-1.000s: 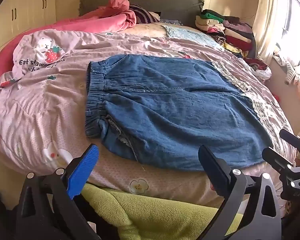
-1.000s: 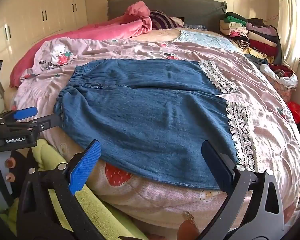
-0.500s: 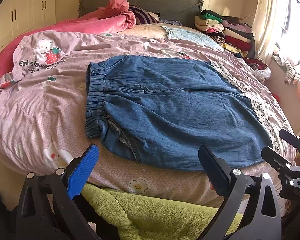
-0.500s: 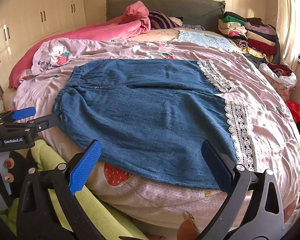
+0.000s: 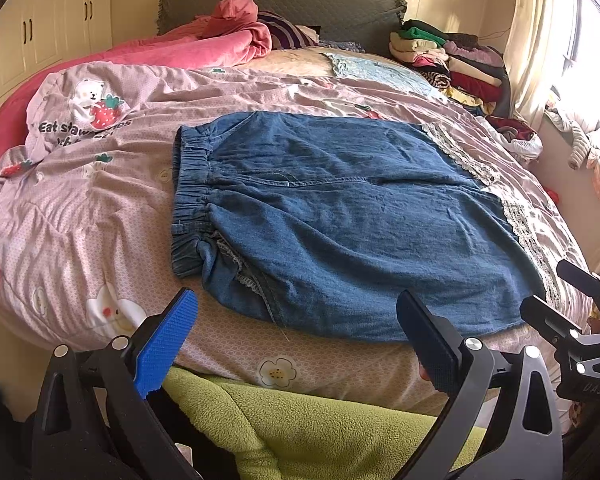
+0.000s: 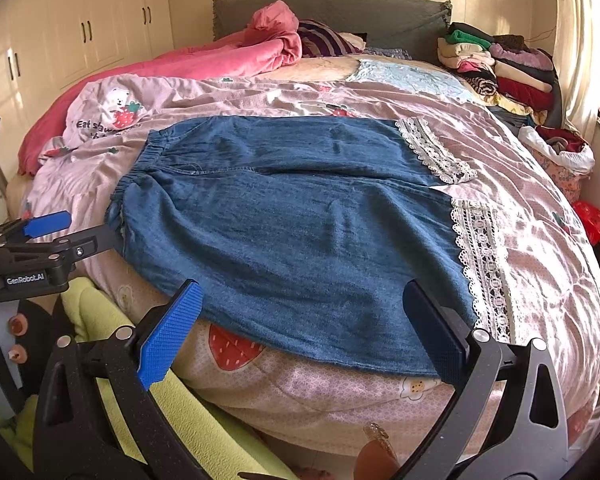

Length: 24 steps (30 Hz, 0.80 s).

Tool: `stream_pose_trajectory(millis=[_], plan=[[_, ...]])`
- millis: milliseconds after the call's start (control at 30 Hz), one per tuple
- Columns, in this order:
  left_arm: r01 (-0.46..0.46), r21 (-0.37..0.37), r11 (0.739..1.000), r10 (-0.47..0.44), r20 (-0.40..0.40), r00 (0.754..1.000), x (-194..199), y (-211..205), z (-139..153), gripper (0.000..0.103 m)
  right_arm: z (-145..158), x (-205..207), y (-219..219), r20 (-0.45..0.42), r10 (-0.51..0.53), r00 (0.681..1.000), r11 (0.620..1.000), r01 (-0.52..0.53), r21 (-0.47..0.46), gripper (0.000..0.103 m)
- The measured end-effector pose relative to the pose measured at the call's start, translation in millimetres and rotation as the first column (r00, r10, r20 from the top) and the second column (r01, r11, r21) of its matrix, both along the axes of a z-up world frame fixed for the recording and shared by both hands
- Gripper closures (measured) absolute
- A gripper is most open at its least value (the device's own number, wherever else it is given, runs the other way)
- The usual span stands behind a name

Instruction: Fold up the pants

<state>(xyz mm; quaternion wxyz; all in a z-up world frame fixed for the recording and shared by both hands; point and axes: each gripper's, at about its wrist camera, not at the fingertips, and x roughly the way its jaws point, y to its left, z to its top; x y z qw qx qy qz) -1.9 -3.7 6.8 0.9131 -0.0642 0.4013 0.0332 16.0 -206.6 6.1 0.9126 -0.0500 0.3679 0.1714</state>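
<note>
Blue denim pants [image 5: 340, 216] [image 6: 292, 224] with white lace cuffs [image 6: 480, 264] lie spread flat on the pink bedspread [image 5: 80, 208], elastic waistband [image 5: 188, 184] to the left. My left gripper [image 5: 300, 336] hangs open just off the near bed edge, below the waist end, holding nothing. My right gripper [image 6: 304, 320] is open too, at the near hem toward the cuff end, nothing between its fingers. Each gripper shows at the edge of the other's view: the right gripper [image 5: 560, 312], the left gripper [image 6: 60, 232].
A pink quilt [image 5: 188, 48] and a striped pillow [image 6: 324, 42] lie by the grey headboard [image 5: 300, 4]. Stacked folded clothes [image 6: 500, 68] stand at the back right. A green fleece blanket [image 5: 320, 432] hangs below the near edge. White wardrobes [image 6: 80, 32] line the left wall.
Both views have shifted only slightly; the pants lie the same and both grippers have stayed open.
</note>
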Motion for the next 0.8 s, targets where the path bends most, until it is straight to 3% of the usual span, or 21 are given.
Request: stream_pose_trajectory(millis=[800], plan=[[-0.004,-0.001,1.0,0.004,0.005,1.0,-1,7,10,0.004,-1,1,0,0.008,0.001,1.0,1.0,-0.001,-0.005,0.008]])
